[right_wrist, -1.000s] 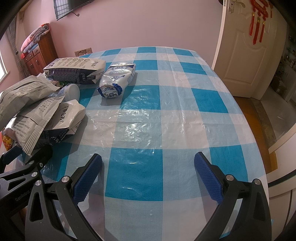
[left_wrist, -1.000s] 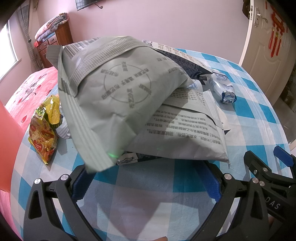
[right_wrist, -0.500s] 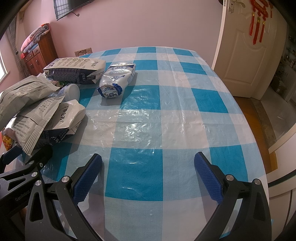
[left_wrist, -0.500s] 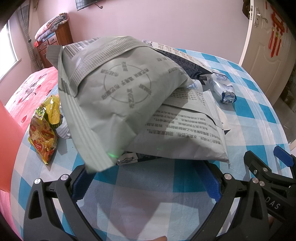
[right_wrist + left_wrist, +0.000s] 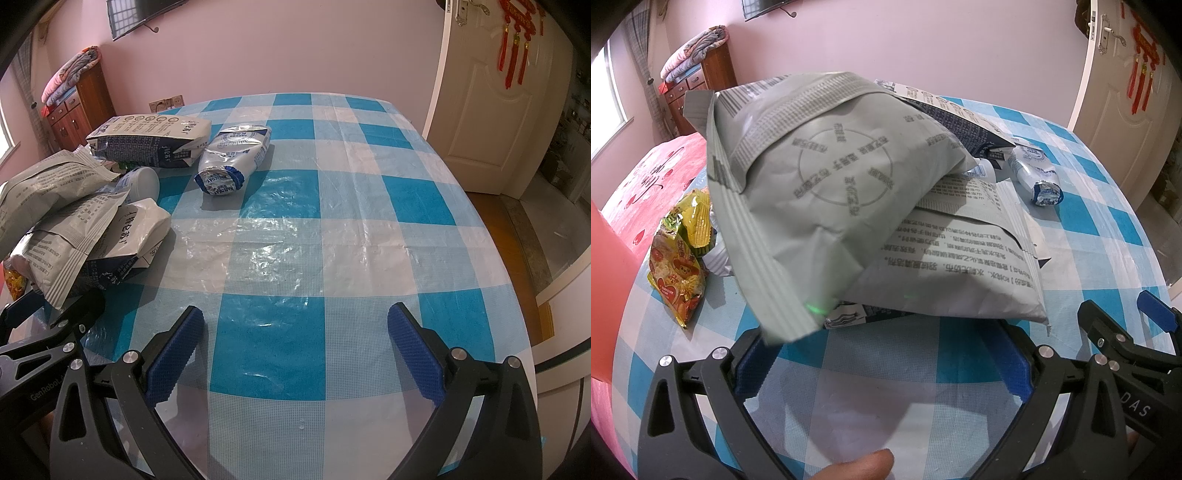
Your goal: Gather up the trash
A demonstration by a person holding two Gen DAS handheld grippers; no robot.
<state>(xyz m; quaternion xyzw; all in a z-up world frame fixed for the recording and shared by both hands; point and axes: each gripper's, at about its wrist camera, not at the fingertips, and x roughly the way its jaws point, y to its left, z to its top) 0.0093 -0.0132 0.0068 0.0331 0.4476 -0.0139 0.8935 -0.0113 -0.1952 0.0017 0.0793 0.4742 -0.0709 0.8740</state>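
The crinkled grey foil pouch (image 5: 827, 192) tops the wrapper heap on the blue-checked tablecloth (image 5: 332, 236), just ahead of my left gripper (image 5: 886, 365). Light, slippery, I judge; I'd pinch its ribbed seam. Both my grippers gape empty, the right gripper (image 5: 295, 354) too.

Both my tongs are spread wide and empty: left tongs (image 5: 882, 365) low and level, right tongs (image 5: 295, 350) just beside them.
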